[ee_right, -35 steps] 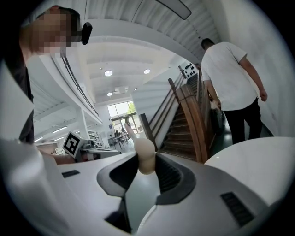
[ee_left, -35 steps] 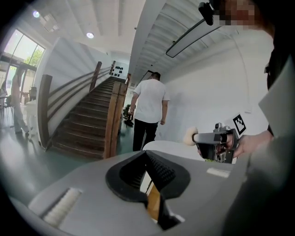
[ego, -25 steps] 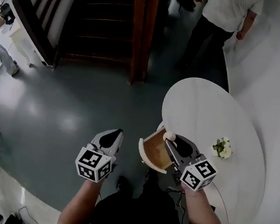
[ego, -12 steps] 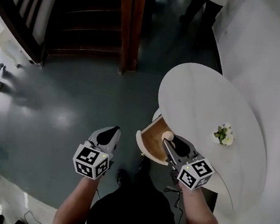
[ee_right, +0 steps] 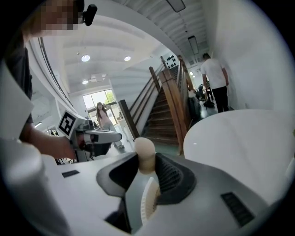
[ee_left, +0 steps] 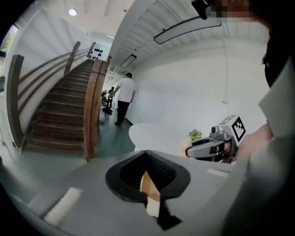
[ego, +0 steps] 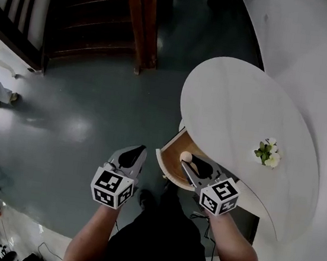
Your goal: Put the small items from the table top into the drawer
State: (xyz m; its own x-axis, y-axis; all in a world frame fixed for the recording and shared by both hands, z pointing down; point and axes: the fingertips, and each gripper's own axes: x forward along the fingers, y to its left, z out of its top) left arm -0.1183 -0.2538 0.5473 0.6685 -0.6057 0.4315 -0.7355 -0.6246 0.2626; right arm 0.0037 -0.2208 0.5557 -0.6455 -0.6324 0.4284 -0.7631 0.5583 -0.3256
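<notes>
The small cream peg (ee_right: 144, 150) is pinched in my right claw (ee_right: 145, 162), its rounded head poking out above the pads. Seen from the head view, it shows over the wooden inside of the open drawer (ego: 160, 163), which juts from under the round white worktop (ego: 238, 107) (whether it touches the drawer bottom I cannot tell). A little bunch of flowers (ego: 267, 154) stands further along the worktop. My left claw (ego: 137, 151) hangs beside the drawer, above the floor (ego: 81, 116), pressed together on nothing.
</notes>
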